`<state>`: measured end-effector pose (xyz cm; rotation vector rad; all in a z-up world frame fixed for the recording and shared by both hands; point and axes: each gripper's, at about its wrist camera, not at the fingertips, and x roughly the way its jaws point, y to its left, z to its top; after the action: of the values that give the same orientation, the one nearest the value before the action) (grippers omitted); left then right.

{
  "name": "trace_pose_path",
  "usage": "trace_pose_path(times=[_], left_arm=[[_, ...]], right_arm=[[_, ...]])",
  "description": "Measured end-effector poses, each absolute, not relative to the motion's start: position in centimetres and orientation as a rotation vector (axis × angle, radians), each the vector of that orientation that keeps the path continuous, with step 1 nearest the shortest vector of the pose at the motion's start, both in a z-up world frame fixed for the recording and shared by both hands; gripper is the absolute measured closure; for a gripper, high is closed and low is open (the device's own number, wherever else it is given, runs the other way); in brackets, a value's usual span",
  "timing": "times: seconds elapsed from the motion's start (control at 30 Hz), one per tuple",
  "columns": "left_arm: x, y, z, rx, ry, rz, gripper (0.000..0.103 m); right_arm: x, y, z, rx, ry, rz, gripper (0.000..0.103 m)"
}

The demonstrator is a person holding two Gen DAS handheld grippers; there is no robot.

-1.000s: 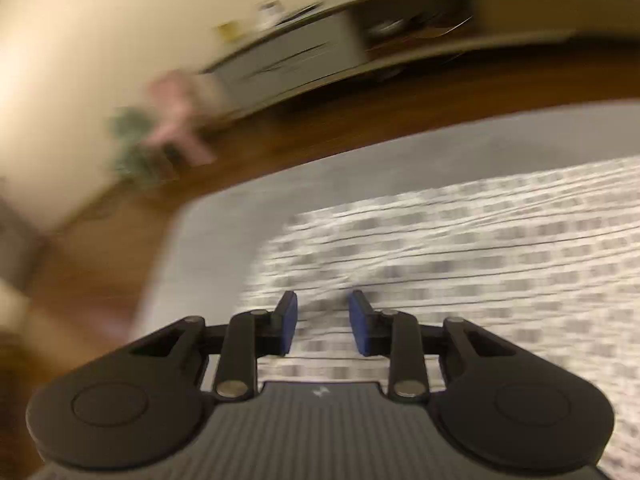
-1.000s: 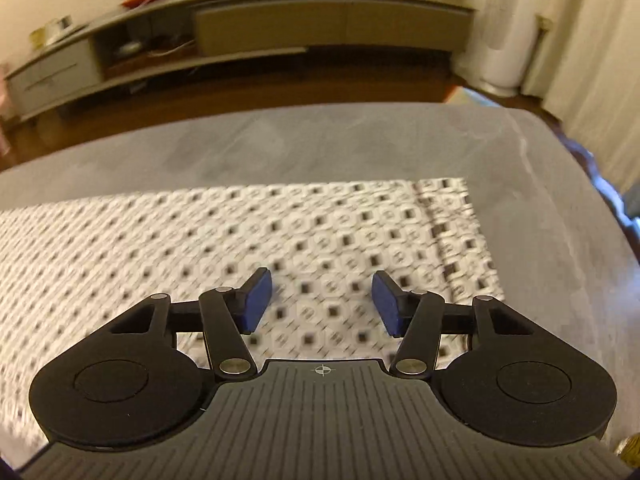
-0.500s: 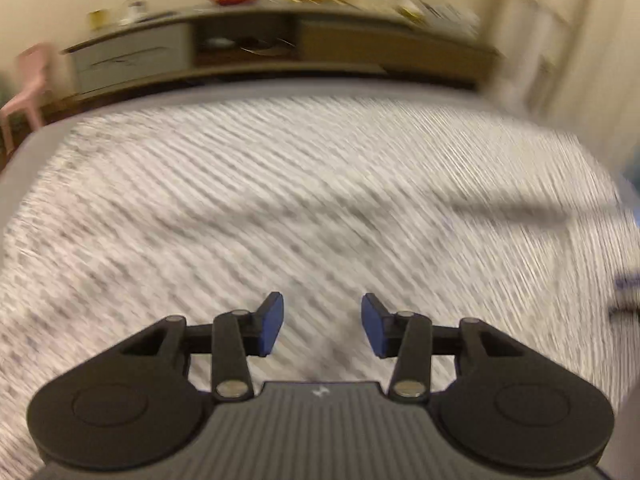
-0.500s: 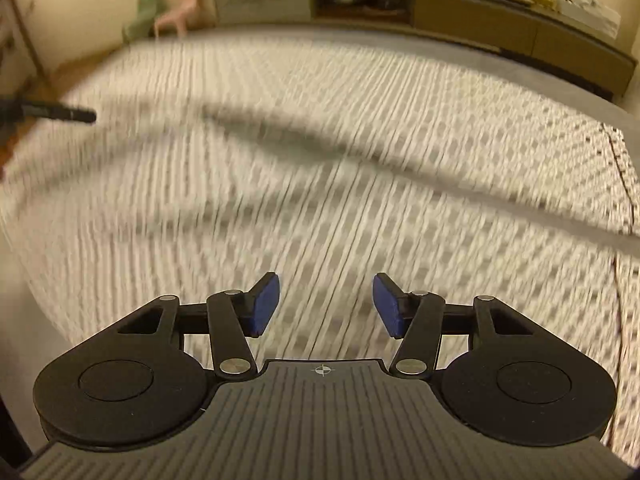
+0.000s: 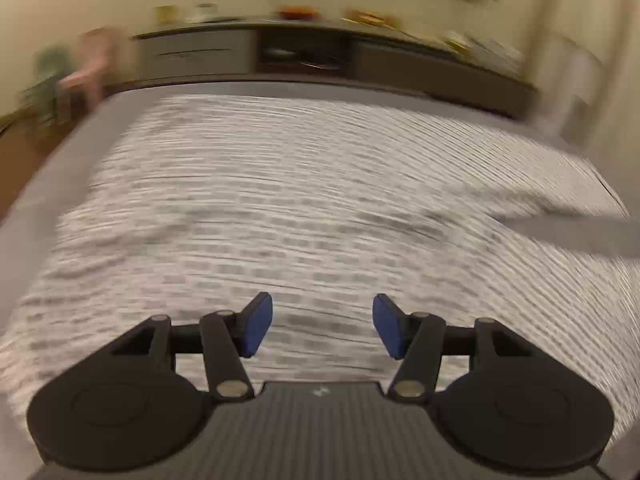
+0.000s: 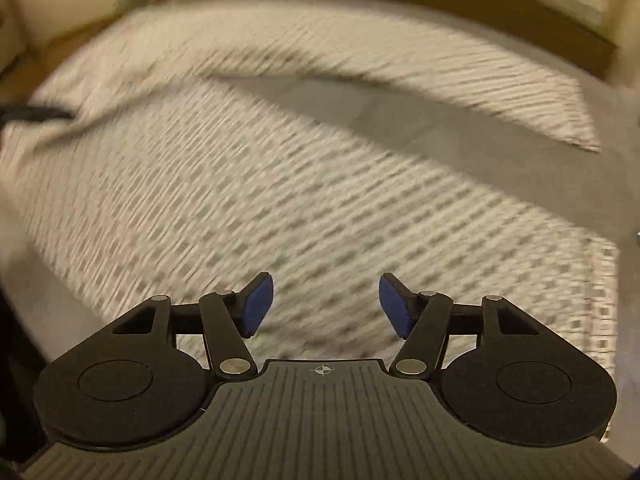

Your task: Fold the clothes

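Note:
A white garment with a small dark check pattern [image 5: 304, 200] lies spread over a grey surface [image 5: 52, 168]; both views are motion-blurred. In the right wrist view the garment [image 6: 248, 200] splits into two legs with grey surface [image 6: 400, 120] between them. My left gripper [image 5: 322, 326] is open and empty above the cloth. My right gripper [image 6: 326, 306] is open and empty above the near leg. A dark blurred bar, probably the other gripper, shows at the left edge of the right wrist view [image 6: 32, 114].
A long low cabinet [image 5: 320, 56] runs along the far wall. A pink chair [image 5: 92, 68] stands at the far left on the wood floor. Pale curtains [image 5: 580, 60] hang at the right.
Both grippers have swung across the garment and opened a little wider. The right view has tilted down and now shows the gap between the two legs.

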<state>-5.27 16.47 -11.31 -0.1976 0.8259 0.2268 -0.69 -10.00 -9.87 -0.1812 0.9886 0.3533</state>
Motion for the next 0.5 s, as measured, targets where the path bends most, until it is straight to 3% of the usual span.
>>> trace_pose_path(times=[0.03,0.2,0.33,0.4,0.47,0.5], left_arm=[[-6.2,19.6,-11.0,-0.241,0.814,0.305,0.047],[-9.8,31.1,-12.0,-0.428,0.807,0.638,0.054],[-10.0,34.5,-13.1,-0.421,0.797,0.694,0.054],[-9.6,35.3,-13.6,-0.372,0.795,0.743,0.036],[-9.2,35.9,-13.6,-0.338,0.811,0.784,0.032],[-9.2,36.0,-13.4,-0.354,0.818,0.782,0.035]], right_arm=[[0.1,-11.0,-9.8,-0.189,0.979,0.311,0.038],[3.6,-16.3,-11.7,-0.229,1.045,0.094,0.038],[5.5,-16.9,-12.7,-0.092,1.050,0.123,0.035],[6.5,-16.1,-13.1,-0.087,1.027,0.138,0.035],[7.5,-15.6,-13.5,-0.091,0.992,0.141,0.035],[8.0,-15.7,-13.6,-0.087,0.981,0.136,0.034]])
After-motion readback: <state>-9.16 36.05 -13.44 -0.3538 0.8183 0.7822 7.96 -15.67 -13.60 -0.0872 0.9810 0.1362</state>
